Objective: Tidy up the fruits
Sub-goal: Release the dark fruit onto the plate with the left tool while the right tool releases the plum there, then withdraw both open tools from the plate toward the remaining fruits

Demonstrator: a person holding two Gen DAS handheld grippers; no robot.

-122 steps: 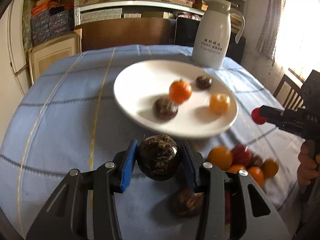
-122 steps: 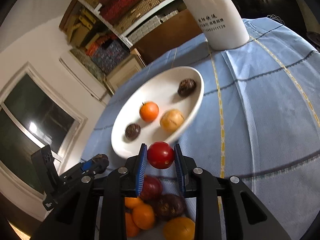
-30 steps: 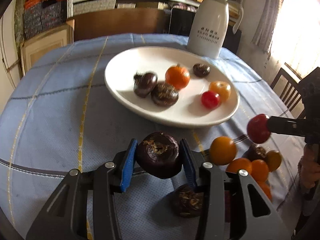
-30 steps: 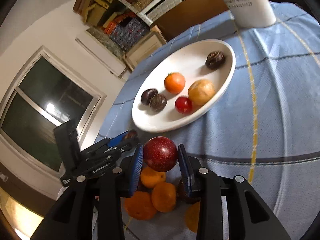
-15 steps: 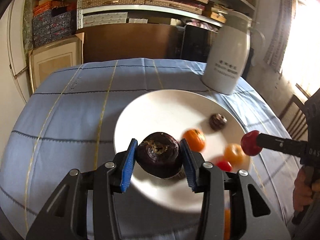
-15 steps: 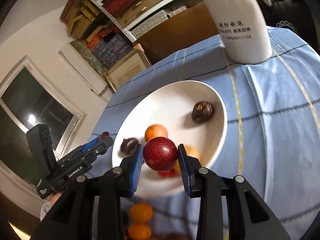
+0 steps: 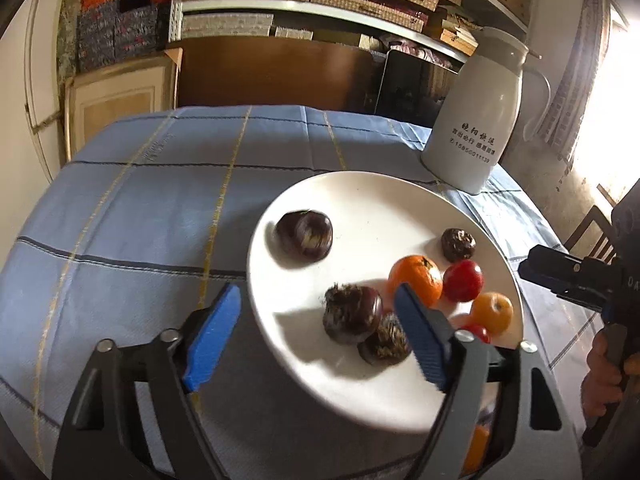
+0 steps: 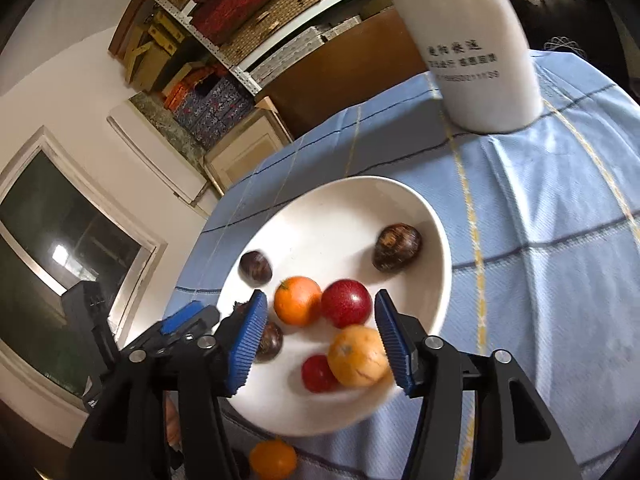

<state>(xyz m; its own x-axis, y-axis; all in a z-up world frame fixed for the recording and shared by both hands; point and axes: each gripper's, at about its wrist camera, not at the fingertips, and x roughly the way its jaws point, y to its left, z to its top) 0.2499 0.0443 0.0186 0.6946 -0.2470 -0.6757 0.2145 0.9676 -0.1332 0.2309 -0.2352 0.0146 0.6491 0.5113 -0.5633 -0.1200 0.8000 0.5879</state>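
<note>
A white plate (image 7: 360, 208) (image 8: 320, 220) on the blue cloth holds several fruits. My left gripper (image 7: 316, 336) hovers over its near rim with jaws opening and nothing pressed between the pads. A dark brown fruit (image 7: 352, 312) lies on the plate just beyond them, and another dark fruit (image 7: 306, 236) lies farther back. My right gripper (image 8: 320, 342) is also opening over the plate. Free of its pads, a red plum (image 8: 346, 303) rests beside an orange (image 8: 298, 300) and a yellow fruit (image 8: 358, 356). Each gripper shows in the other's view: the right gripper (image 7: 536, 268), the left gripper (image 8: 192, 320).
A tall white jug (image 7: 476, 128) (image 8: 472, 48) stands just behind the plate. One loose orange fruit (image 8: 273, 458) lies on the cloth near me. A wooden chair (image 7: 592, 232) stands off the table's right side. Shelves and a cabinet fill the back wall.
Both grippers moved forward over the plate and opened. The dark fruit left the left jaws and the red plum left the right jaws; both now lie on the plate.
</note>
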